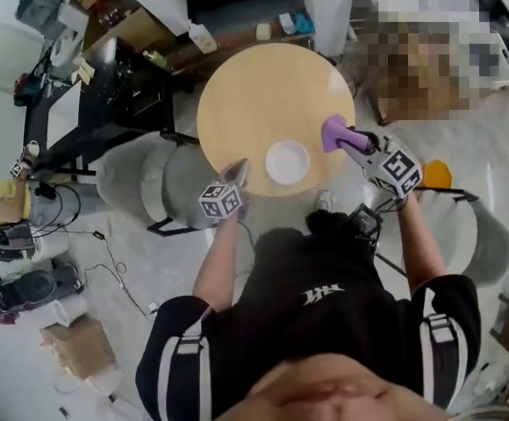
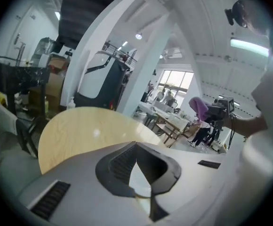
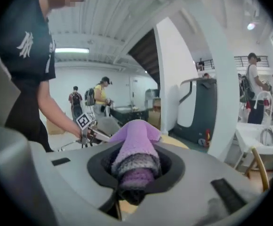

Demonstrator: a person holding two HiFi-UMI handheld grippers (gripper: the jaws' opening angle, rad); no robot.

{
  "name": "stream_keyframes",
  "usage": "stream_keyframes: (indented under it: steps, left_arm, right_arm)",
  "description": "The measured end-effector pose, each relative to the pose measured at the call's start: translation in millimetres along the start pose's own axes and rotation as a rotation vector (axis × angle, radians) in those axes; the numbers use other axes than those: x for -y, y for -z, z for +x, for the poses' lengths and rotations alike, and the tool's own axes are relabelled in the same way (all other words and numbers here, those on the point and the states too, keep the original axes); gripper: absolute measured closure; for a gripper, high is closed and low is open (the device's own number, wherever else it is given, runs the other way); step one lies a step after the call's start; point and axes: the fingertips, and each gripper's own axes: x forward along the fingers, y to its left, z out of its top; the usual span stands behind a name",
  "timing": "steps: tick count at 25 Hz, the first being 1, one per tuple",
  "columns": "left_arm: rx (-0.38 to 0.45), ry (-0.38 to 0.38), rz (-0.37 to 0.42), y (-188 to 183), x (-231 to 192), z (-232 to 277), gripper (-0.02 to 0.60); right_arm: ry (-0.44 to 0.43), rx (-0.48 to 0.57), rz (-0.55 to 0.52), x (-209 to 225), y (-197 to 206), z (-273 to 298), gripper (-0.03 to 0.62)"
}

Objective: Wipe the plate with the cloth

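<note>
While the right gripper (image 1: 349,139) pinches the purple knitted cloth (image 3: 135,145), a wad fills the gap between its jaws and a loose end sticks out past the tips. Left gripper (image 2: 136,146) has its jaws pressed together, and I see nothing clamped in them. White plate (image 1: 287,162) lies flat on the round wooden table (image 1: 263,86), between the two grippers. It is just beside the left gripper's tips and near the right one, and neither touches it as far as the head view shows.

Cloth looks soft, light and limp. It should grip well, but the free end will flop, so the present hold on the bunched part suits wiping.

Plate looks stiff, smooth and light, and is likely to skate on the slick tabletop under a wipe. Material unclear, so treat it as breakable. Best hold is on the rim at the left gripper's side, pinched or pinned down.
</note>
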Motion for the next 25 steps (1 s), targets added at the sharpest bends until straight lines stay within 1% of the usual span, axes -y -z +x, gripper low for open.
stream_keyframes:
  steps: [2, 4, 7, 9, 10, 12, 16, 18, 19, 21, 23, 25]
  left_arm:
    - [0.063, 0.049, 0.04, -30, 25, -28, 0.568]
    - [0.142, 0.11, 0.096, -68, 48, -54, 0.568]
    - [0.224, 0.201, 0.208, -120, 84, -102, 0.569]
    - [0.265, 0.254, 0.299, -140, 111, -137, 0.569]
    - [0.288, 0.283, 0.334, -146, 125, -156, 0.569]
    - [0.338, 0.343, 0.368, -153, 152, -194, 0.569]
    - [0.442, 0.444, 0.388, -168, 200, -259, 0.569]
    - [0.497, 0.481, 0.398, -175, 223, -282, 0.569]
    - [0.518, 0.49, 0.409, -177, 234, -291, 0.568]
    - [0.54, 0.483, 0.444, -176, 254, -307, 0.569]
    - [0.549, 0.465, 0.489, -176, 273, -319, 0.568]
    - [0.549, 0.46, 0.514, -179, 291, -325, 0.569]
  right_arm:
    - [0.0, 0.103, -0.005, -24, -45, -17, 0.5]
    - [0.021, 0.192, -0.019, -43, -87, -32, 0.5]
    - [0.01, 0.305, -0.007, -83, -138, -51, 0.5]
    - [-0.015, 0.348, 0.002, -114, -158, -64, 0.5]
    - [-0.026, 0.361, 0.003, -129, -163, -70, 0.5]
    - [-0.044, 0.383, 0.013, -160, -171, -79, 0.5]
    - [-0.074, 0.413, 0.036, -204, -183, -98, 0.5]
    - [-0.109, 0.385, 0.02, -219, -180, -104, 0.5]
    - [-0.131, 0.358, 0.006, -226, -175, -105, 0.5]
    - [-0.176, 0.323, -0.022, -244, -161, -112, 0.499]
    - [-0.212, 0.349, -0.027, -256, -154, -129, 0.499]
    - [-0.215, 0.406, 0.005, -256, -154, -151, 0.499]
